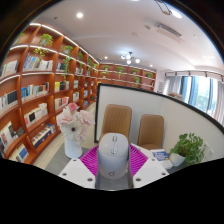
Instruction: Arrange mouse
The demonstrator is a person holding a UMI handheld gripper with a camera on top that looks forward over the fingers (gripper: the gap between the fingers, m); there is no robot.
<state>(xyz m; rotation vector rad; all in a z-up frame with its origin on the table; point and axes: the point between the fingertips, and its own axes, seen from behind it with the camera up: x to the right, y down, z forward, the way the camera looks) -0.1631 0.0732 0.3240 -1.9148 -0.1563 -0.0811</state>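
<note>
A white-grey computer mouse (113,154) sits between my gripper's two fingers, its rear toward the camera. The magenta pads (90,160) press against both of its sides. My gripper (113,165) is shut on the mouse and holds it up above a white table (160,168). The mouse's underside is hidden.
A white vase of pale flowers (72,128) stands on the table to the left. A small potted green plant (187,150) stands to the right. Two tan chairs (117,121) are behind the table, with bookshelves (35,90) along the left wall.
</note>
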